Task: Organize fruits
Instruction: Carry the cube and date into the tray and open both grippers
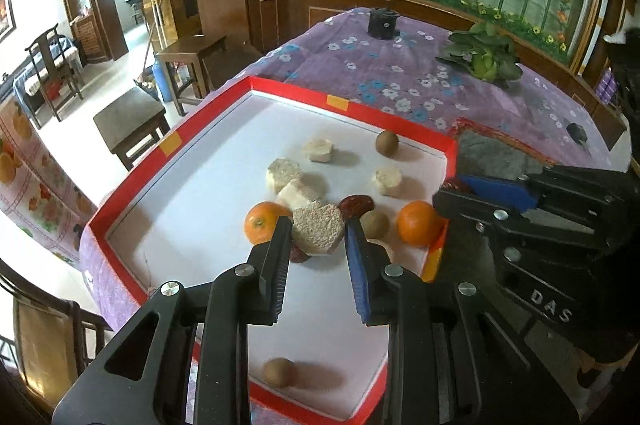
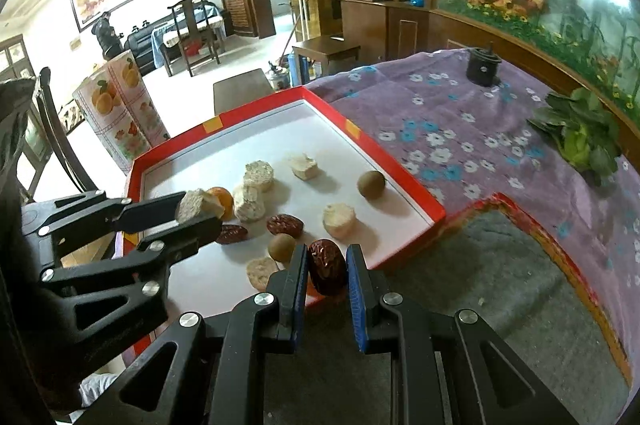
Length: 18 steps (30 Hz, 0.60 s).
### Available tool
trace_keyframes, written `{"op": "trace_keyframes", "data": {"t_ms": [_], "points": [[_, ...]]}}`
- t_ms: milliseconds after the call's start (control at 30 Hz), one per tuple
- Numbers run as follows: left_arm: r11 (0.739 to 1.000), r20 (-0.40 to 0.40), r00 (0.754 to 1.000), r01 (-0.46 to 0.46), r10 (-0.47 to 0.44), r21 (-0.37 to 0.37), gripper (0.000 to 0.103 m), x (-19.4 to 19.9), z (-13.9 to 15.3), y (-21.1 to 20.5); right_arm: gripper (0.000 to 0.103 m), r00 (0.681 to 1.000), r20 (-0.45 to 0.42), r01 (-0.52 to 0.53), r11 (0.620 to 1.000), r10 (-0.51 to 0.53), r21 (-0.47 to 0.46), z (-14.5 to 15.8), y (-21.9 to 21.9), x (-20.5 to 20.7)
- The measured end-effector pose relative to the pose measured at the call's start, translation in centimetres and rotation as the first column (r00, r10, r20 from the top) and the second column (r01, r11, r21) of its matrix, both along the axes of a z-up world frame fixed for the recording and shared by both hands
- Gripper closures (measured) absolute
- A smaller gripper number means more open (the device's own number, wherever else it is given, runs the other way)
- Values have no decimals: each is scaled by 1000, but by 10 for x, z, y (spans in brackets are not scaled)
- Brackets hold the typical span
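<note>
A red-rimmed white tray (image 1: 352, 113) holds two oranges (image 1: 262, 223), small brown round fruits (image 1: 387, 142), red dates (image 1: 356, 205) and several pale cut pieces (image 1: 388, 180). My left gripper (image 1: 318, 231) is shut on a pale grainy piece (image 1: 318, 233), held above the tray; it also shows in the right wrist view (image 2: 200, 209). My right gripper (image 2: 327, 267) is shut on a dark red date (image 2: 327, 267) over the tray's near right corner. A grey-lined red tray (image 2: 520, 209) lies to the right.
The trays sit on a purple flowered tablecloth (image 2: 460, 113). A leafy green vegetable (image 2: 580, 137) and a black cylinder (image 2: 482, 67) lie farther back. Wooden stools (image 1: 132, 121) and chairs stand on the floor to the left.
</note>
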<state>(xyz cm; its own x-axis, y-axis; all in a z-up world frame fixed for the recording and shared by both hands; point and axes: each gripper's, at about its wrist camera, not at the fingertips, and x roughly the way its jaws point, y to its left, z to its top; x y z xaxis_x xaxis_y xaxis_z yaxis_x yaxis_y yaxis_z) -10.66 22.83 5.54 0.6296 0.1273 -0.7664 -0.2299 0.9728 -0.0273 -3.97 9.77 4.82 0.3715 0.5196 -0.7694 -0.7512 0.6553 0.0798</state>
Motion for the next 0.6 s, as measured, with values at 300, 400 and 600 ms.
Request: {"op": "trace_keyframes", "data": {"t_ms": [300,400,600], "points": [[1000,-21,1000,-8,8,-19,76,3,-12,5,85,999,-31,-14,999,13,-32,-17,33,19],[1000,-23,1000,-14,14,-15,76,6,-16,5,85,999,-31,-7,999,6,-37,-22,39,24],[1000,-27,999,-25,26,16,76,9,-21,3,85,998,-57,15,1000,-16,-22,-31,43,31]]}}
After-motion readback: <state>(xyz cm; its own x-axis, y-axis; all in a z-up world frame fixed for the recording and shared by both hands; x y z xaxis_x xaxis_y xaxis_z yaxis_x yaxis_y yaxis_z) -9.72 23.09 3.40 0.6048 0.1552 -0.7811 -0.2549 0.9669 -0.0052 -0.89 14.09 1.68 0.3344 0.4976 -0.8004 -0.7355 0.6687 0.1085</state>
